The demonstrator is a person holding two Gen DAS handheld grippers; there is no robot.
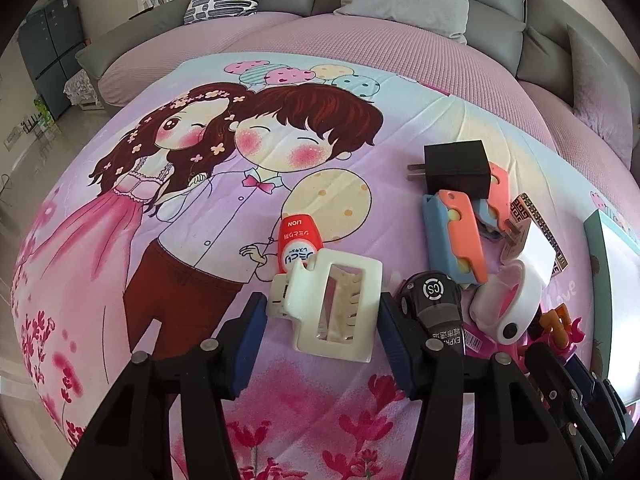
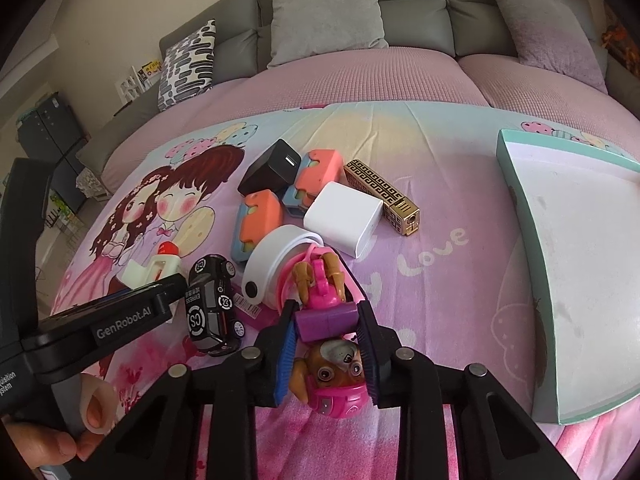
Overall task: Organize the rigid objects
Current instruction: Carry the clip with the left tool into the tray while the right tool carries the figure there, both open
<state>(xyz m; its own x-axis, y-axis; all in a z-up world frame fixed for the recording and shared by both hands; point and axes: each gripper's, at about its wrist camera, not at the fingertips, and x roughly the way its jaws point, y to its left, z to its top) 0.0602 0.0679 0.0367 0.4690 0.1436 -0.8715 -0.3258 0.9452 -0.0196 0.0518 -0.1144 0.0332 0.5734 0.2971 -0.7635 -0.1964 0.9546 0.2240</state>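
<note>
My left gripper (image 1: 322,314) is shut on a cream hair claw clip (image 1: 326,304), its blue pads touching both sides. A red-capped LION bottle (image 1: 298,246) lies just beyond the clip. My right gripper (image 2: 326,332) is shut on a pink and purple toy dog (image 2: 328,320), held head toward the camera. A black toy car (image 2: 212,306) sits to its left and also shows in the left wrist view (image 1: 434,302). A pile holds a white tape roll (image 2: 272,264), white charger (image 2: 344,218), black charger (image 2: 270,168), orange-blue blocks (image 2: 256,224) and a gold lighter (image 2: 384,196).
A teal-rimmed white box lid (image 2: 576,276) lies at the right on the cartoon-print blanket (image 1: 200,200). A grey sofa with cushions (image 2: 328,12) runs behind. The left gripper's body (image 2: 100,328) and a hand reach in at the lower left.
</note>
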